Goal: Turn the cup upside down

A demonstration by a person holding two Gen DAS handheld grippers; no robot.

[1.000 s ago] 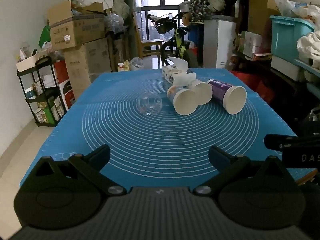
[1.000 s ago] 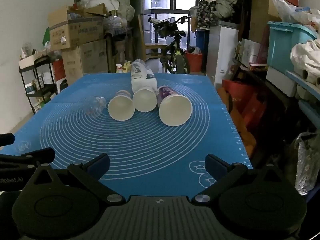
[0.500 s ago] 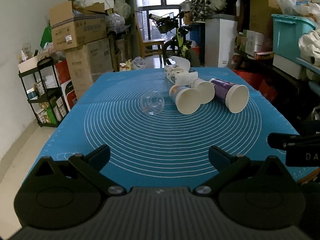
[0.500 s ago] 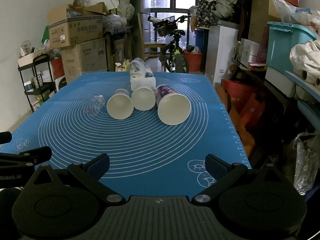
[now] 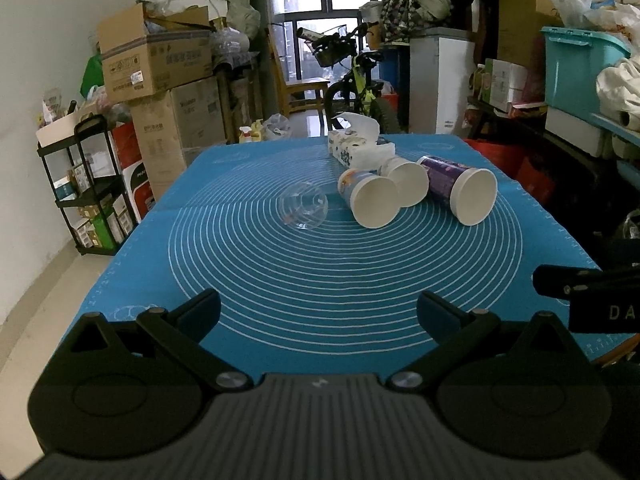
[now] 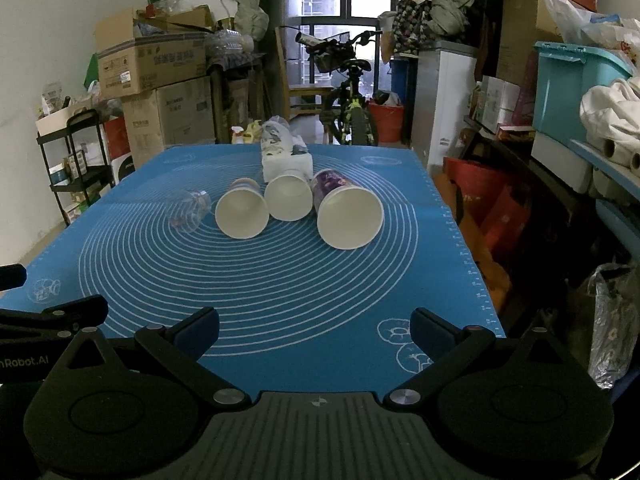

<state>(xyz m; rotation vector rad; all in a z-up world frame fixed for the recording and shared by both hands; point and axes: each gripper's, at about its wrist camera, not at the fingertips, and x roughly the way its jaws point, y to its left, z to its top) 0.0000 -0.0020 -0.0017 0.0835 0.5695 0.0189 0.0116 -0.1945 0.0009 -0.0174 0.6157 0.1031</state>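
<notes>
Several cups lie on their sides on a blue mat (image 5: pixel 320 272), mouths toward me. A clear plastic cup (image 5: pixel 303 210) lies on the left, then a printed paper cup (image 5: pixel 370 198), a white paper cup (image 5: pixel 406 184) and a tall purple cup (image 5: pixel 460 188). In the right wrist view they are the clear cup (image 6: pixel 191 210), the printed cup (image 6: pixel 242 214), the white cup (image 6: pixel 289 198) and the purple cup (image 6: pixel 346 208). My left gripper (image 5: pixel 318 312) and right gripper (image 6: pixel 314 326) are both open and empty, near the mat's front edge, well short of the cups.
A tissue pack (image 5: pixel 360 146) sits on the mat behind the cups. Cardboard boxes (image 5: pixel 160 64) and a black shelf (image 5: pixel 88 184) stand left of the table. A bicycle (image 5: pixel 352 72) stands behind it. Teal bins (image 6: pixel 572 88) and red bags (image 6: pixel 480 192) crowd the right side.
Both grippers have risen and eased forward slightly; the cups sit a little lower in view. The cups have not moved. Both grippers stay open.
</notes>
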